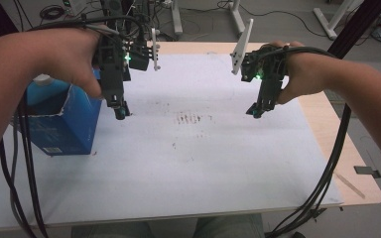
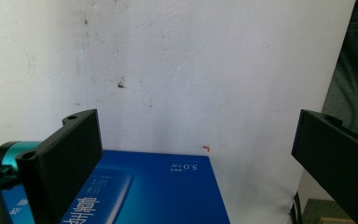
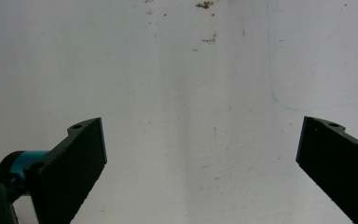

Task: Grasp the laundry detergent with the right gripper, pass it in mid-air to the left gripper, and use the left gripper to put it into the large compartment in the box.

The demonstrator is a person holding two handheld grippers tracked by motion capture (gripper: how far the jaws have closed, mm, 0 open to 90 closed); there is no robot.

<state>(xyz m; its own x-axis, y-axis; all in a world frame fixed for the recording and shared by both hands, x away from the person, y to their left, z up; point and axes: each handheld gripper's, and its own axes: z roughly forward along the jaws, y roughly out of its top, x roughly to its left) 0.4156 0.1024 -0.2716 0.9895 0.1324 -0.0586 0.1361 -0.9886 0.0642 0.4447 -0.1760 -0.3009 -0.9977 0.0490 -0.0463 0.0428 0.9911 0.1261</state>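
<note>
Left gripper (image 1: 121, 112) spread wide, clutching nothing, hovering above the white table (image 1: 193, 163). Blue box (image 1: 62, 119) just beside its fingers, lying below between the jaws in the left gripper view. Right gripper (image 1: 255, 112) likewise agape, well apart from the box.

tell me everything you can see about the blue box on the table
The blue box stands upright near the table's left edge on the white sheet. It looks like glossy cardboard with white printing, including "5.0". Its top is torn open with ragged flaps, and something pale blue with a white cap sits inside. The left claw hovers just to its right, open, not touching it.
</note>
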